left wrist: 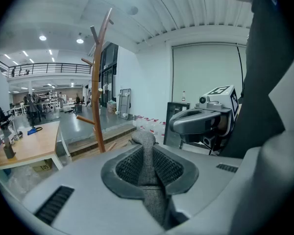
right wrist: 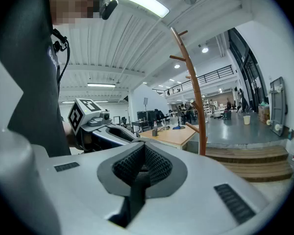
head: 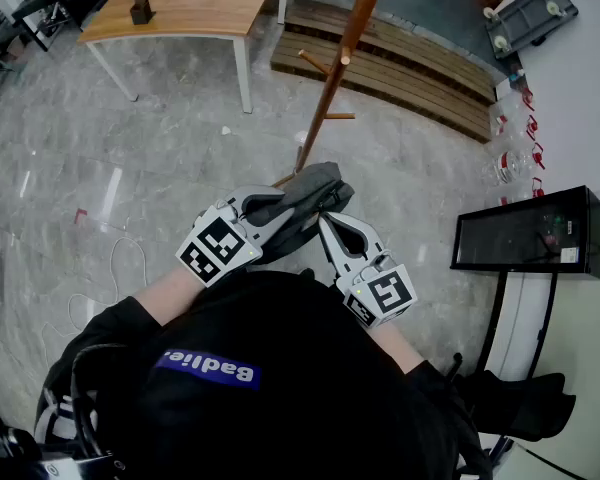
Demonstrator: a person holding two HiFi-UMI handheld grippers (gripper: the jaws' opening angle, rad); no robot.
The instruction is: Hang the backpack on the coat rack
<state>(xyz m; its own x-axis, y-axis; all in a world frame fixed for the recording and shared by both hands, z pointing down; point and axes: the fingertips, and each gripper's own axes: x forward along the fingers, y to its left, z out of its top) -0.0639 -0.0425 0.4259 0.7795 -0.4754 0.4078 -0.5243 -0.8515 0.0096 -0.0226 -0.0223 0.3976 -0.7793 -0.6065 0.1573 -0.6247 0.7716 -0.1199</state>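
Observation:
A grey backpack [head: 315, 188] hangs bunched between my two grippers, in front of the person's dark top. My left gripper [head: 283, 204] is shut on a grey woven strap [left wrist: 148, 153] of the backpack, which runs up between its pads. My right gripper [head: 325, 222] sits close beside it with its tip at the bag's edge; a dark strip [right wrist: 137, 185] lies pinched between its jaws, seemingly another strap. The wooden coat rack [head: 332, 83] stands just ahead, its pegs [head: 340, 116] sticking out low on the pole. It also rises in the left gripper view [left wrist: 97, 97] and the right gripper view [right wrist: 194, 102].
A wooden table [head: 185, 8] stands at the far left, and a low wooden platform [head: 410, 63] lies behind the rack. A black cabinet [head: 530, 233] stands at the right. A white cable [head: 115, 258] lies on the grey floor at the left.

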